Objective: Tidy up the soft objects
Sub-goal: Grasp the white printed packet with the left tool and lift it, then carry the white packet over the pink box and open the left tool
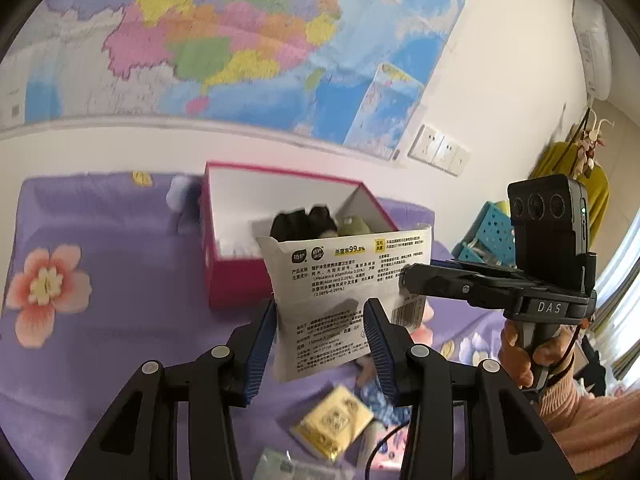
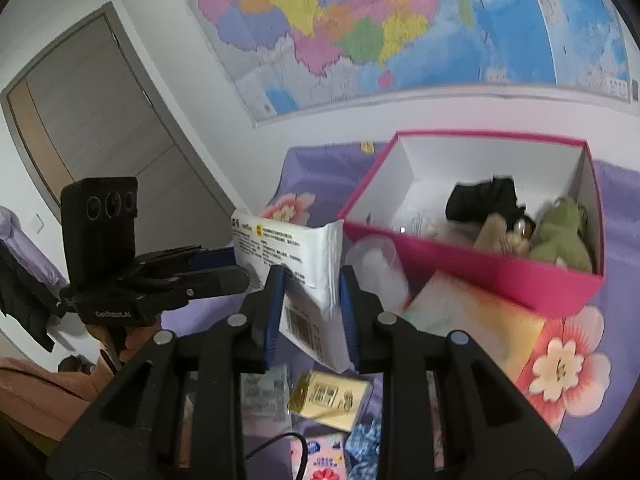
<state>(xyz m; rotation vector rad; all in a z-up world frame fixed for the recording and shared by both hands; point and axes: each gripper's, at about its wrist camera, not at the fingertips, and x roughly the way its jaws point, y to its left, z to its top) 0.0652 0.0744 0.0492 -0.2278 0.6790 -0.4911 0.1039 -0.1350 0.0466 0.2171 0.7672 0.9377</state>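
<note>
Above the purple bedsheet [image 1: 100, 216], both grippers are pinching one white wipes pack [image 1: 344, 276], in front of the pink box [image 2: 472, 256]: left gripper [image 1: 322, 340] and right gripper [image 2: 312, 312] at opposite ends. It is looking light, soft and slippery; gripping the sealed edges seems safest.

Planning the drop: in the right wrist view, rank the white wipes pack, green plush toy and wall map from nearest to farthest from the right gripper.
1. White wipes pack: between the right gripper's fingers.
2. Green plush toy: ahead to the right, inside the pink box.
3. Wall map: on the far wall.
</note>
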